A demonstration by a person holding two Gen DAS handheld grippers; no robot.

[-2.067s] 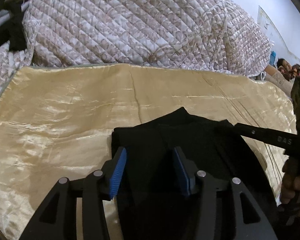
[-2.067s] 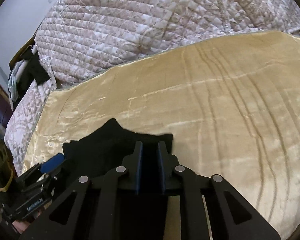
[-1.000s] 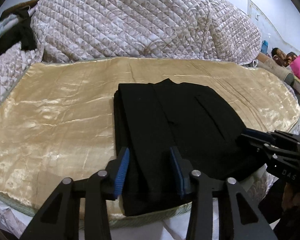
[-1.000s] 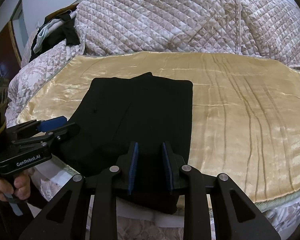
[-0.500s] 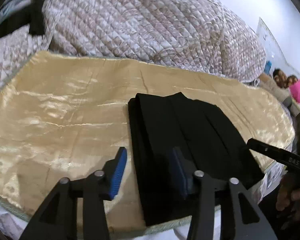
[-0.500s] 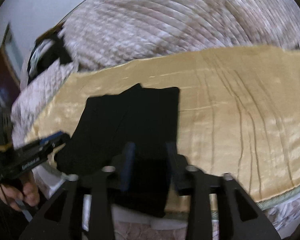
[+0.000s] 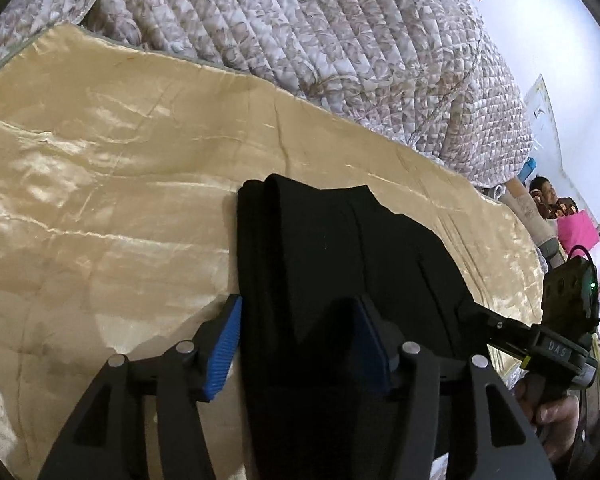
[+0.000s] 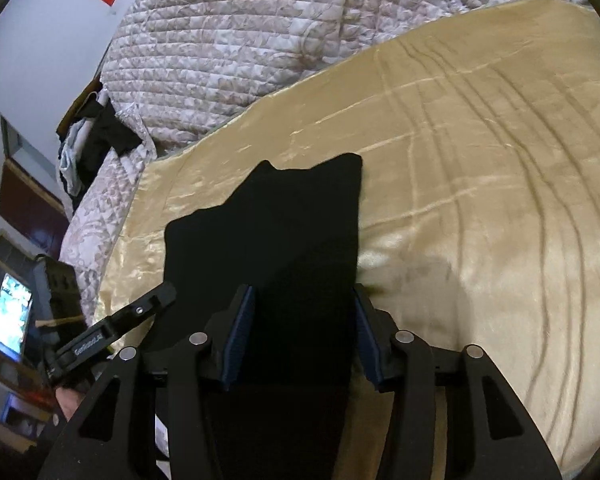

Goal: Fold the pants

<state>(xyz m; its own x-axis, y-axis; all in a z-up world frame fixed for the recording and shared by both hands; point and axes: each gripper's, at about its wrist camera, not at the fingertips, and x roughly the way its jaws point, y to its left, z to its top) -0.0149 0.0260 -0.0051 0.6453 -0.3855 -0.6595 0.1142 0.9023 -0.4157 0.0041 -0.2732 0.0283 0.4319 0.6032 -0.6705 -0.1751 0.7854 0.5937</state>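
The black pants (image 7: 340,264) lie folded into a thick oblong on the gold satin cloth (image 7: 120,200). My left gripper (image 7: 300,340) hangs low over their near left part. Its jaws are opening, one blue pad (image 7: 224,348) beside the left folded edge and the other over the fabric, neither pressing. In the right wrist view the pants (image 8: 292,232) run away from my right gripper (image 8: 302,336). It stands open astride their near right edge, the cloth passing between the pads without being pinched. Each gripper also shows from the side: the right gripper (image 7: 520,340) and the left gripper (image 8: 112,332).
A quilted bedspread (image 7: 320,40) is heaped behind the satin cloth. Dark clothes (image 8: 96,140) are piled at the bed's far left. A person (image 7: 548,200) and a pink item (image 7: 580,232) are at the far right. The bed's near edge runs just under both grippers.
Both grippers have come in closer over the near end of the pants and rolled. Both pairs of jaws have widened. The pants have stayed flat.
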